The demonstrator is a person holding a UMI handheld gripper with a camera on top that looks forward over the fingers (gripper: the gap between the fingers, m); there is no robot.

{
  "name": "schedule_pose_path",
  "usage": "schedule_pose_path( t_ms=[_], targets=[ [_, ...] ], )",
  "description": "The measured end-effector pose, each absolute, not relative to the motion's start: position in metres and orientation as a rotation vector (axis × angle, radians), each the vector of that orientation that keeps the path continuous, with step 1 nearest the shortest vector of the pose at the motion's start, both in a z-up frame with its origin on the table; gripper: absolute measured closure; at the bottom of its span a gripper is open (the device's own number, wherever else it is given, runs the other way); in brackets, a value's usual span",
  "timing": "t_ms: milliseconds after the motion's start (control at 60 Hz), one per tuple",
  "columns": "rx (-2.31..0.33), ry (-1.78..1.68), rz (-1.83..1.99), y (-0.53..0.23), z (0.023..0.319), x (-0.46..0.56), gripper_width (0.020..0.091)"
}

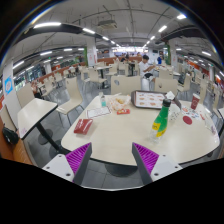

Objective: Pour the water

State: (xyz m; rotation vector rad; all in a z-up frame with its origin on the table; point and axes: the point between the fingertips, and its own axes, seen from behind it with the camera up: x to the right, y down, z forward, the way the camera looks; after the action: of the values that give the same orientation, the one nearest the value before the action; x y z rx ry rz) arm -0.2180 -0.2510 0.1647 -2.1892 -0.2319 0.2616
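Observation:
My gripper (pixel 112 160) is open, its two purple pads wide apart with only bare tabletop between them. A green and yellow bottle (pixel 162 118) stands upright on the cream round table (pixel 115 138), ahead of and beyond my right finger (pixel 147 157). Just right of the bottle stands a small red cup (pixel 172 119). A dark cup (pixel 195 102) stands further right, near the table's far rim. My gripper is well short of all of them and touches nothing.
A red packet (pixel 83 126) lies ahead of my left finger. A clear bottle (pixel 103 101), a tray (pixel 147 99) and a food dish (pixel 120 102) sit at the table's far side. A white side table (pixel 30 110) and chairs stand to the left. A person (pixel 146 64) is far behind.

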Motion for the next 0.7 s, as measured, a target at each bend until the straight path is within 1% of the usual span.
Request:
schedule_pose_path(
  t_ms=[17,33,133,267,283,300,400,567,700],
  targets=[
    [-2.186,-0.232,0.264,-0.251,0.165,-0.219,0.0284],
    [-2.183,-0.229,0.263,-0.267,0.15,-0.226,0.0285],
    [-2.168,-0.213,0.253,-0.262,0.149,-0.222,0.0284],
    [-2.154,-0.142,0.254,-0.249,0.135,-0.204,0.0287],
    [-2.15,-0.134,0.254,-0.245,0.146,-0.195,0.029],
    [-2.137,-0.124,0.249,-0.244,0.139,-0.193,0.0294],
    [-2.087,-0.069,0.192,-0.228,0.129,-0.156,0.0295],
    [-1.977,-0.013,0.052,-0.177,0.113,-0.092,0.029],
    [-1.912,0.05,-0.002,-0.122,0.098,-0.069,0.0293]
  ],
)
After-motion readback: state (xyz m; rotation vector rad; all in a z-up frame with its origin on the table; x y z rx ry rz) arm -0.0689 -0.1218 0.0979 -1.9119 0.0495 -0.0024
